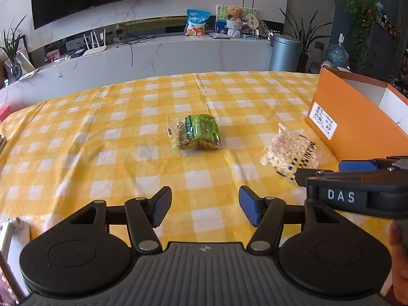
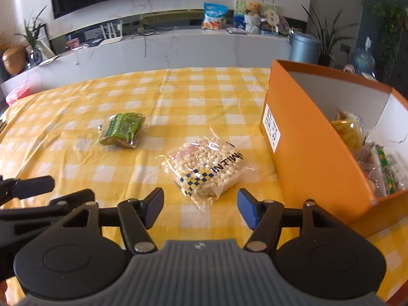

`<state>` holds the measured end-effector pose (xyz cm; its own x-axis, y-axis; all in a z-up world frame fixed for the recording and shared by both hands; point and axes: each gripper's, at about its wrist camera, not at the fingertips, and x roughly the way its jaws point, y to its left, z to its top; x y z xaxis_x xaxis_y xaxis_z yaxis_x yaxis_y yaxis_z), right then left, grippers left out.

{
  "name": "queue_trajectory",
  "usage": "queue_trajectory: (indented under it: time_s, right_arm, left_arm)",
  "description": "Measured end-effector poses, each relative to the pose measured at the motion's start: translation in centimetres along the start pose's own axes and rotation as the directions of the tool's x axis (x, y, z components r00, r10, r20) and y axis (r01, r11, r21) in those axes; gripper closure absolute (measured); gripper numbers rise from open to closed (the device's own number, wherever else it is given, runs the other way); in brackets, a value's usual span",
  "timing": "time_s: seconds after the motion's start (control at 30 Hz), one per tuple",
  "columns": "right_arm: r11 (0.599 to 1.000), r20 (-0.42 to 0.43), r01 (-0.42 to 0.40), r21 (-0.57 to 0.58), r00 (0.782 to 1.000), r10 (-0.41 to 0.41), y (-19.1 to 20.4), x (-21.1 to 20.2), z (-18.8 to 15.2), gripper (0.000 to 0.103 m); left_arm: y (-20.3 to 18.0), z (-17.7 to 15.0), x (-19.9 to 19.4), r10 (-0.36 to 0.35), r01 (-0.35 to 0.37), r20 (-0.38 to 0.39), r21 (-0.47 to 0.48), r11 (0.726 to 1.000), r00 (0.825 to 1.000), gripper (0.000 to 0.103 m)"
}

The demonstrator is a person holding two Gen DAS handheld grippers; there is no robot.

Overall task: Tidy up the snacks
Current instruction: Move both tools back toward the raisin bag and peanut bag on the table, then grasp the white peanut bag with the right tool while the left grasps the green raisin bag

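Left tool (image 1: 205, 207) black with round discs, grey ribbed middle, silver screws, blue pad at 3 o'clock, right tool (image 2: 200, 207) the same

Two snack packs out on the desk (image 2: 76, 158): one green pack (image 2: 122, 129), one peanut bag (image 2: 205, 164). One orange box (image 2: 311, 153), several packets inside.

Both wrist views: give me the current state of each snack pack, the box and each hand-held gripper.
Green snack pack: sealed, flat on the tablecloth, untouched.
Clear puffed-snack pack: sealed, flat on the tablecloth, beside the box.
Orange box: open-topped, several snack packs already inside.
Left hand-held gripper: open, nothing between the fingers.
Right hand-held gripper: open, empty, just short of the clear pack.
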<state>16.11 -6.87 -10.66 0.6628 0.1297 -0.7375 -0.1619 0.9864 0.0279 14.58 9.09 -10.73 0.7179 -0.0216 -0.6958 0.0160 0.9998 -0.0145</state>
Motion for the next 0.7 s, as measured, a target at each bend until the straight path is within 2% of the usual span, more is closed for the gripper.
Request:
queue_trajectory:
  time_s: [0.07,0.13,0.23,0.33,0.43,0.57,0.7]
  right_arm:
    - [1.0,-0.009,0.011,0.024,1.0,-0.01,-0.2,1.2,0.7,0.026]
    - [1.0,-0.008,0.017,0.015,1.0,-0.017,-0.2,2.1,1.4,0.023]
    - [0.997,-0.004,0.012,-0.079,1.0,-0.013,0.3,3.5,2.3,0.021]
    - [0.982,-0.003,-0.01,-0.186,1.0,0.009,0.5,4.7,3.1,0.013]
    - [0.965,-0.025,-0.049,-0.257,0.999,0.044,0.0,6.0,3.8,0.012]
    - [0.951,-0.086,-0.127,-0.283,0.991,0.106,-0.7,7.1,4.3,0.012]
    - [0.936,-0.103,-0.14,-0.322,0.988,0.112,-0.4,7.8,4.1,0.011]
  left_arm:
    - [0.4,0.5,0.7,0.003,-0.003,0.002,-0.004,1.0,1.0,0.032]
    - [0.7,0.9,1.1,0.006,-0.006,0.009,-0.003,1.0,1.0,0.031]
    - [0.8,1.6,1.9,0.011,-0.012,0.019,0.034,0.999,1.0,0.027]
    - [0.7,2.2,2.7,0.013,-0.015,0.019,0.077,0.997,1.0,0.026]
    - [0.9,2.5,3.6,-0.007,0.006,0.007,0.091,0.996,1.0,0.026]
    - [1.0,2.9,4.3,-0.023,0.022,0.013,0.093,0.995,1.0,0.024]
    - [1.1,3.3,4.9,-0.032,0.031,0.012,0.101,0.994,0.999,0.023]
